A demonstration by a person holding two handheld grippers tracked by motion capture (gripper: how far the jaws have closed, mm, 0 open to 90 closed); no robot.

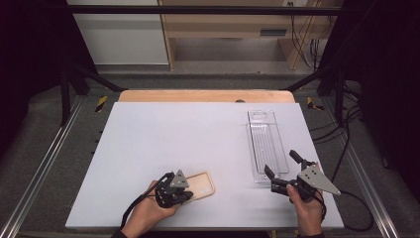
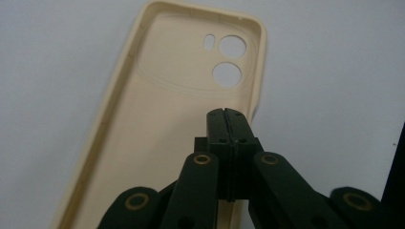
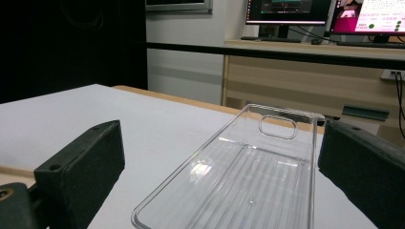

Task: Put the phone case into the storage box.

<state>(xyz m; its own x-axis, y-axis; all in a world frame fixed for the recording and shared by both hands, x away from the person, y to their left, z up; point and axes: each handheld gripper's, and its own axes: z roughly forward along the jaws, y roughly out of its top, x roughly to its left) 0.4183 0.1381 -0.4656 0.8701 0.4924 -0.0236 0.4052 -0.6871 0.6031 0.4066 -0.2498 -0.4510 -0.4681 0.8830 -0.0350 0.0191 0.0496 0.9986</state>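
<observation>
On the white desk (image 1: 148, 148), the beige phone case (image 2: 157, 124) is seen lying hollow side up, just left of the clear plastic tray (image 1: 267, 146). It is judged light, soft and bendable, best pinched at a side wall. The left hand-held gripper (image 2: 224, 112) is pressed shut, empty, over the case; the right hand-held gripper (image 3: 215, 171) is spread apart around the tray's near end.

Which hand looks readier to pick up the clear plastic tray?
Right. The right gripper has open jaws at the near end of the clear tray, while the left gripper is shut over the beige phone case.
</observation>
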